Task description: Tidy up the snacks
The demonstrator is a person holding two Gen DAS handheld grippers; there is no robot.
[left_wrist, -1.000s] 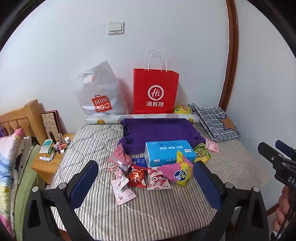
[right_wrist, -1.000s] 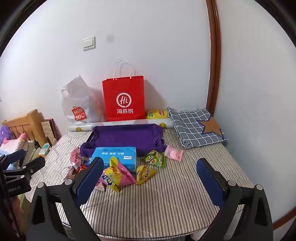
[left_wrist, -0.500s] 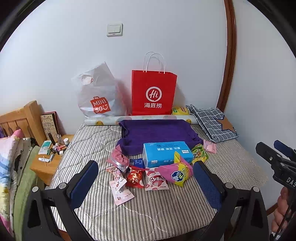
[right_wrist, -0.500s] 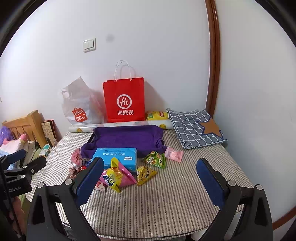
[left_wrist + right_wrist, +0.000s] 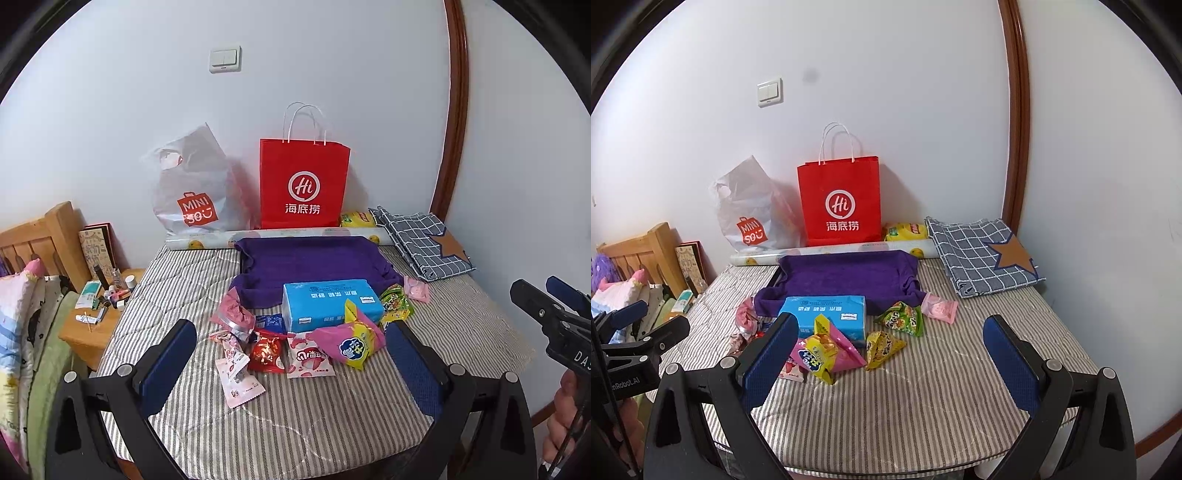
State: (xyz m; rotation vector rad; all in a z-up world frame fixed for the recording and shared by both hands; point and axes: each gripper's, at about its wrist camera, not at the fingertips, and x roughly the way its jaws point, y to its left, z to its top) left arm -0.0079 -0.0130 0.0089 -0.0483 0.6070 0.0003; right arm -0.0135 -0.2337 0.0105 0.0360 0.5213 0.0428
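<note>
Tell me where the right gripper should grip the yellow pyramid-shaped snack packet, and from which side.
Judging by its pose, pinch the flat crimped tip of the yellow pyramid-shaped snack packet, coming from above with the open right gripper. The puffed body would likely slip, and the striped tabletop around it gives room.

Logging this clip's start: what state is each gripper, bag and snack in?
Left gripper: open, empty.
Right gripper: open, empty.
Red paper bag: upright against wall.
Minis bag plastic: slumped against wall.
Blue tissue pack: lying flat.
Pink-yellow snack bag: sealed, on its side.
Purple cloth: spread out.
</note>
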